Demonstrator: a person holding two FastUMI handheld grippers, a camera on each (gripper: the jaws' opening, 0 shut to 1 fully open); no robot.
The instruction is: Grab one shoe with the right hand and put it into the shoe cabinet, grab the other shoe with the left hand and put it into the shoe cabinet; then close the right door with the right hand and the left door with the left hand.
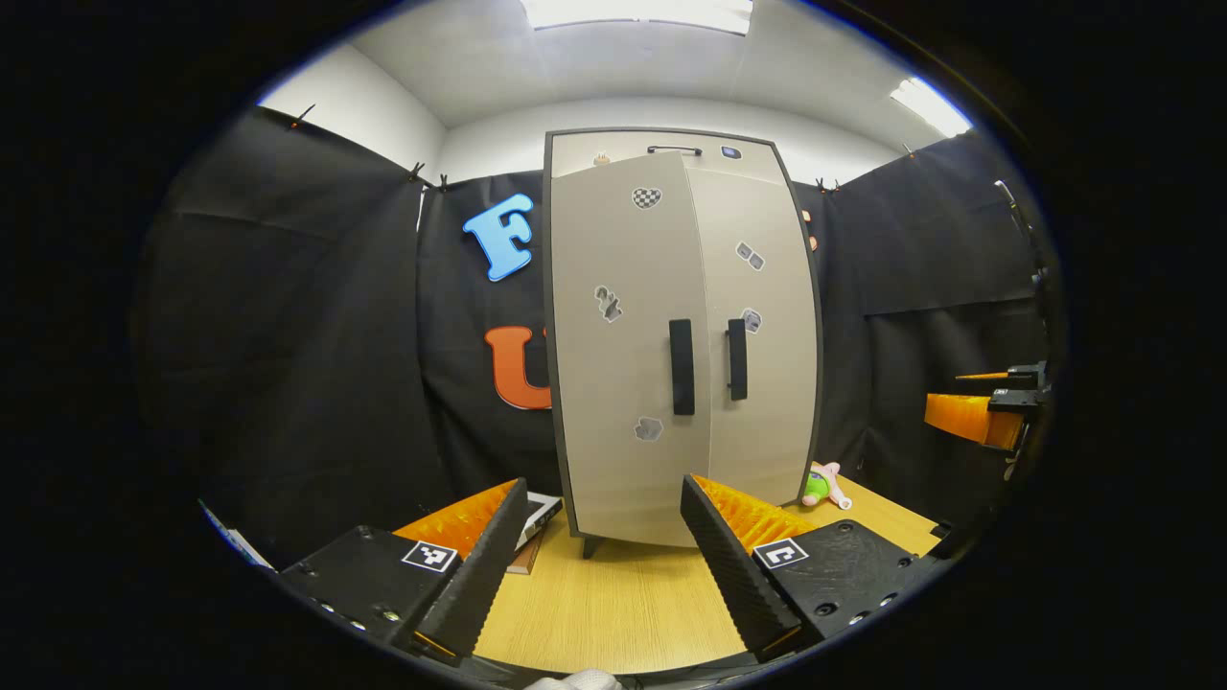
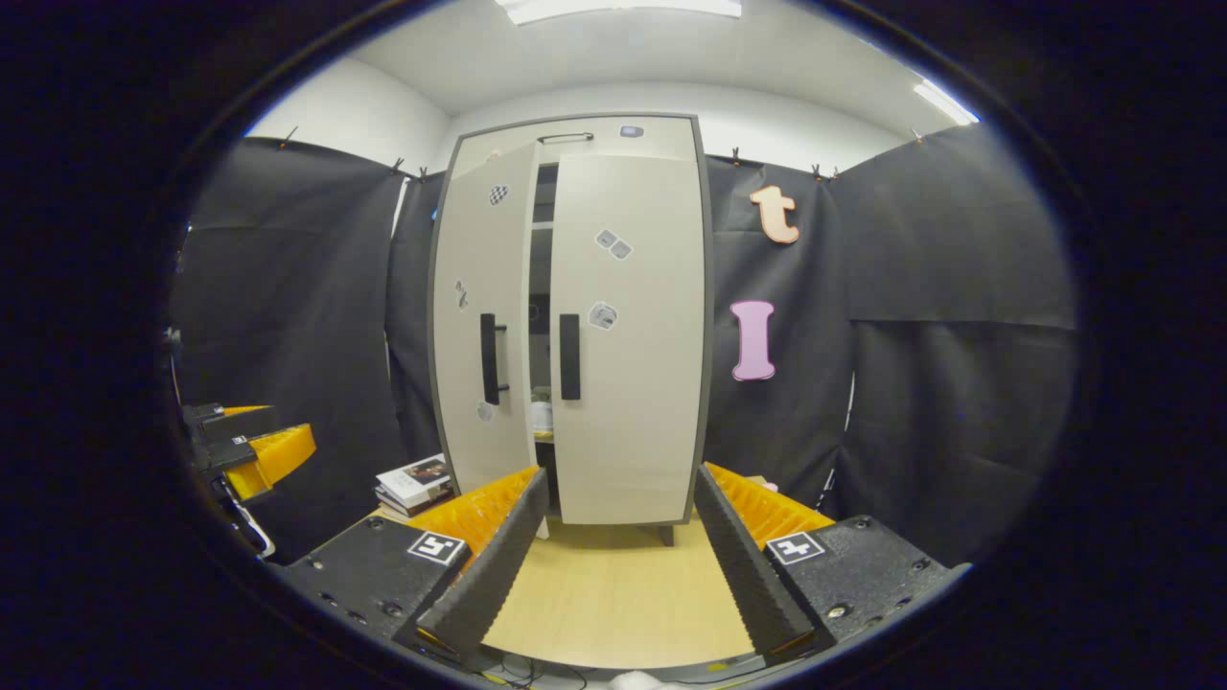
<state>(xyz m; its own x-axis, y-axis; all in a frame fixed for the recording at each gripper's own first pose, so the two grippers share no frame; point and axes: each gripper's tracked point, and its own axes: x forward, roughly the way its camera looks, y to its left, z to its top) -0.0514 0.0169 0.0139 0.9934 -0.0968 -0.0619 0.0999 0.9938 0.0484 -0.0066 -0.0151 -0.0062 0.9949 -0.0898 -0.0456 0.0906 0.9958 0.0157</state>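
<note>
Right door (image 2: 628, 326) of the shoe cabinet (image 1: 566, 316) closed, left door (image 2: 484, 326) ajar; both grippers' jaws open and empty; left gripper (image 1: 594, 565) should push it shut

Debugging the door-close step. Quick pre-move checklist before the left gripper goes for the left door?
1. Left gripper open, holding nothing: ok.
2. Right gripper open, clear of the cabinet: ok.
3. Right door shut: ok, looks flush.
4. Left door shut: not ok, gap beside it.
5. Shoes inside: cannot tell, just something pale in the gap.
6. Books out of the door's swing: cannot tell.
</note>
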